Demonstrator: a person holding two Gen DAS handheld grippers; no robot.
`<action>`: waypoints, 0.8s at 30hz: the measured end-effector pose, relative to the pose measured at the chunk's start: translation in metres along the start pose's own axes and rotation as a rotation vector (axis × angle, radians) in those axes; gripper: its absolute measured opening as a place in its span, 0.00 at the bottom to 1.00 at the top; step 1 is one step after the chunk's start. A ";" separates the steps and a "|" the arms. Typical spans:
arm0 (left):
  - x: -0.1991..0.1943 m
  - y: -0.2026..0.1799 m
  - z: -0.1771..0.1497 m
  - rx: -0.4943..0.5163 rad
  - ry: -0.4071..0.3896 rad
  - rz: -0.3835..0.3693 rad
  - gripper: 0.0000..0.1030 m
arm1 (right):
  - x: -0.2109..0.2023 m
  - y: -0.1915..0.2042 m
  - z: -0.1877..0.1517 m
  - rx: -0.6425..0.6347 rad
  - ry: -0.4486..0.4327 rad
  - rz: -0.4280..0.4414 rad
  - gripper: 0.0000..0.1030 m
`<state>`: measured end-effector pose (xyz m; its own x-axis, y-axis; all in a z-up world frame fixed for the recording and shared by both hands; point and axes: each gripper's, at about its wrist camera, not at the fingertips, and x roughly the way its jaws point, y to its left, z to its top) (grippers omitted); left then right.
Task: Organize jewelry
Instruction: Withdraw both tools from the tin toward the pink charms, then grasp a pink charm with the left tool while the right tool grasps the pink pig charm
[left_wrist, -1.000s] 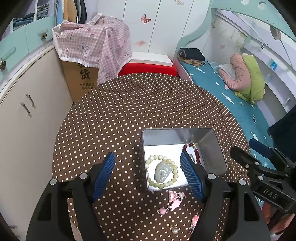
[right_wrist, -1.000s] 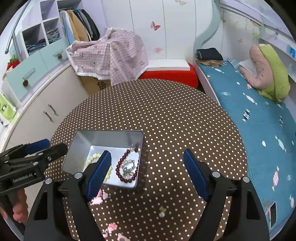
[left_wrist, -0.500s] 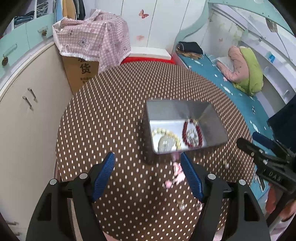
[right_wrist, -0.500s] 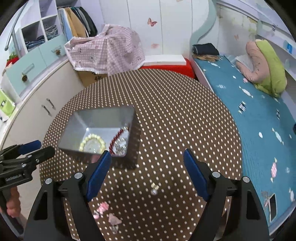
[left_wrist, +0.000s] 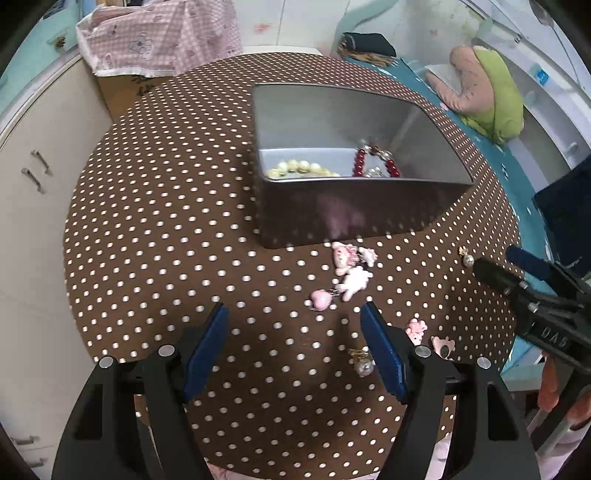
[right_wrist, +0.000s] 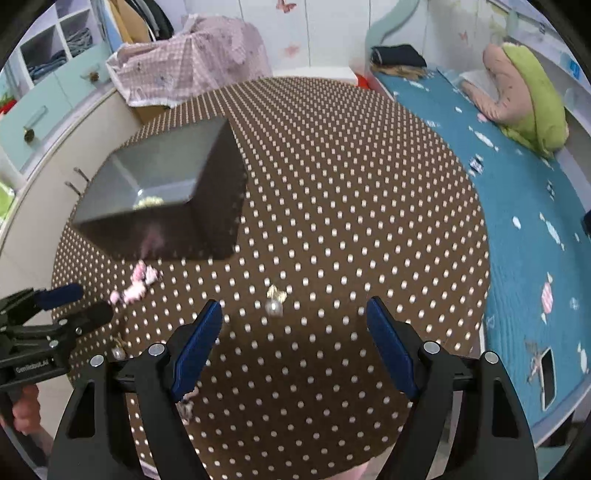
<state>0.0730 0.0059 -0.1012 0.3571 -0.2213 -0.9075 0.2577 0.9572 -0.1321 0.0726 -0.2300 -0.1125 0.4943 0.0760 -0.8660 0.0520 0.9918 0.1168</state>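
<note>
Left gripper (left_wrist: 295, 325) spread wide and empty, low over the dotted table (left_wrist: 166, 221) at bottom centre of its view; right gripper (right_wrist: 293, 325) likewise spread and empty, bottom centre of its own frame.

Inside the metal tin (left_wrist: 354, 206), upper centre: pale bead bracelet (left_wrist: 301, 168) and red bead bracelet (left_wrist: 375, 162). Loose on the cloth below the tin: pink charm cluster (left_wrist: 351, 266) just beside the tin's near wall, pink heart charm (left_wrist: 320, 299) lower down, between the left fingers' line. At lower right, partly hidden behind the right-hand blue pad: two small pink pieces (left_wrist: 417, 328) and a pearl earring (left_wrist: 364, 365). Another pearl earring (right_wrist: 275, 304) sits centre frame in the right view, just ahead of the open fingers.

Risks: tiny, round pieces — apt to squirt sideways or roll off the table edge under a fast or off-centre pinch. Wide pads could also scoop two charms at once, or nudge the cluster against the tin. Earring at lower right probably easy to miss, being half-hidden.

Against the earlier frames: both cameras much lower and nearer the cloth — tin now seen side-on, its contents largely hidden behind the near wall, the loose pieces far larger in frame. Finger spread unchanged.
</note>
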 end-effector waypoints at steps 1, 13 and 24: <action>0.002 -0.002 0.001 0.005 0.004 0.001 0.69 | 0.002 -0.001 -0.002 0.003 0.007 0.000 0.75; 0.022 -0.037 0.009 0.121 -0.045 0.081 0.43 | 0.011 -0.012 -0.009 0.027 0.033 -0.002 0.75; 0.017 -0.016 0.008 0.098 -0.066 0.050 0.25 | 0.003 0.009 -0.004 -0.028 0.018 0.114 0.75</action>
<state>0.0822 -0.0142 -0.1109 0.4289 -0.1881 -0.8835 0.3233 0.9453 -0.0444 0.0707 -0.2203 -0.1161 0.4802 0.1899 -0.8564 -0.0276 0.9791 0.2017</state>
